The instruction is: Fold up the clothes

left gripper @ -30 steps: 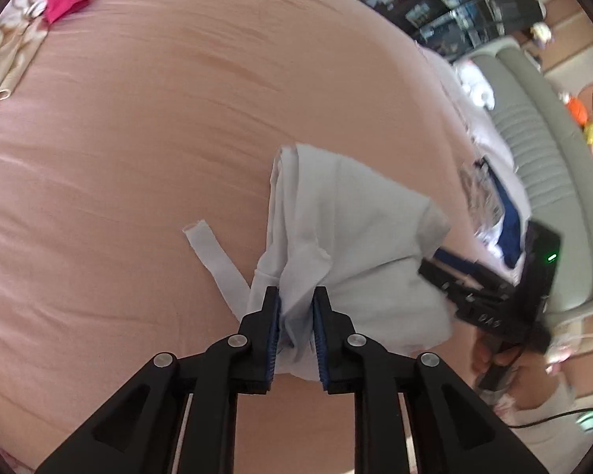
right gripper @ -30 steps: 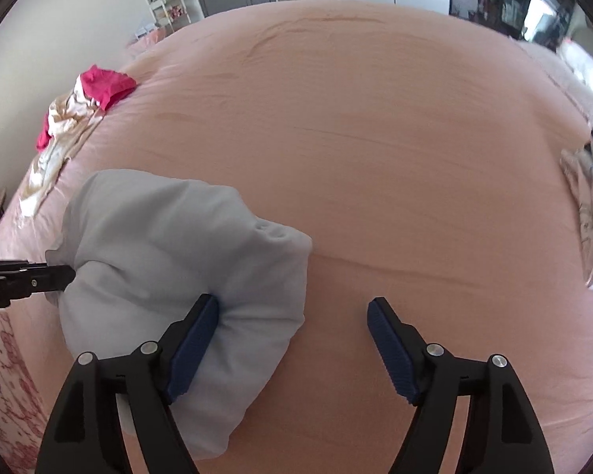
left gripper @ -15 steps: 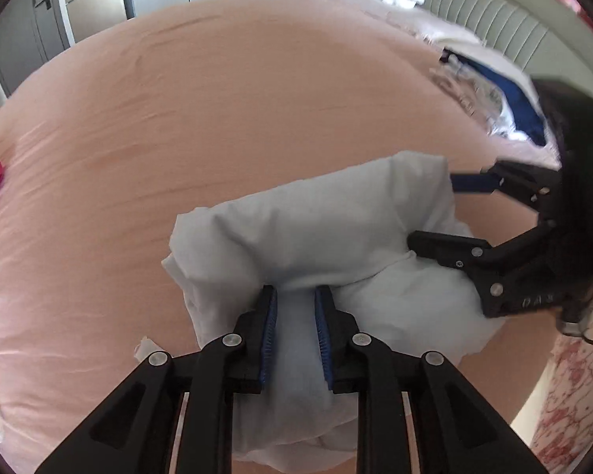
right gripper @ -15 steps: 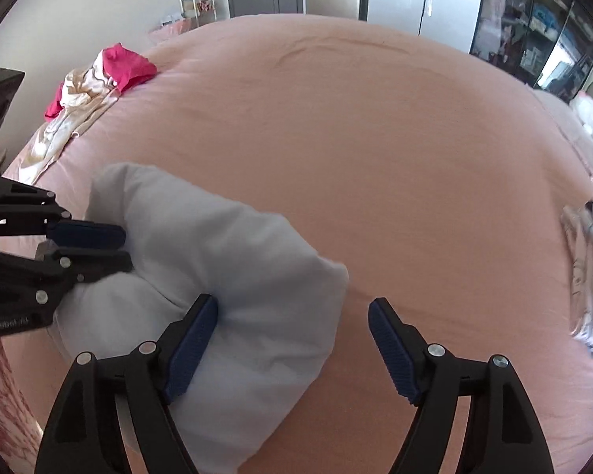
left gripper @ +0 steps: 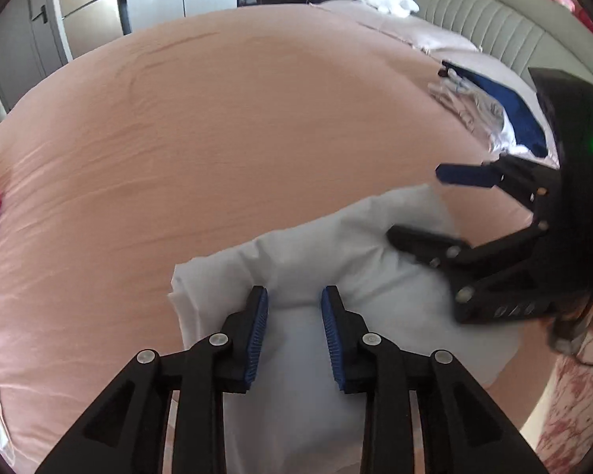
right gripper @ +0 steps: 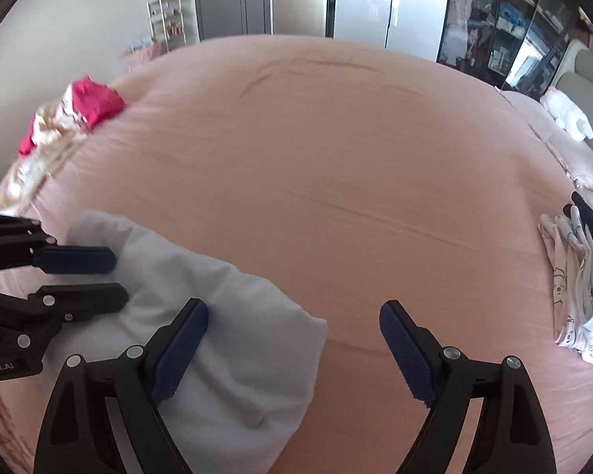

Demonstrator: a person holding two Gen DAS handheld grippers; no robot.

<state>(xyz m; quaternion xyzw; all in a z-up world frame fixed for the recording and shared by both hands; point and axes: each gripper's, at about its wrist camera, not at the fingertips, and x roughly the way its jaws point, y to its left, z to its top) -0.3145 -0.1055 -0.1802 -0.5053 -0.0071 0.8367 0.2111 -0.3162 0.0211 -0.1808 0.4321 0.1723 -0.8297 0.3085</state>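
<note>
A white garment lies folded in a puffy bundle on the pink bed, lower centre of the left view; lower left in the right view.

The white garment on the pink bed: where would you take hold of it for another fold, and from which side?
Judging from its pose, grip the white garment at its near-left corner, where stacked layer edges show. Approach with the left gripper, now open above it, from the near edge of the pink bed, pinching all layers. The far side looks rounded and puffy, offering no clean edge.
</note>
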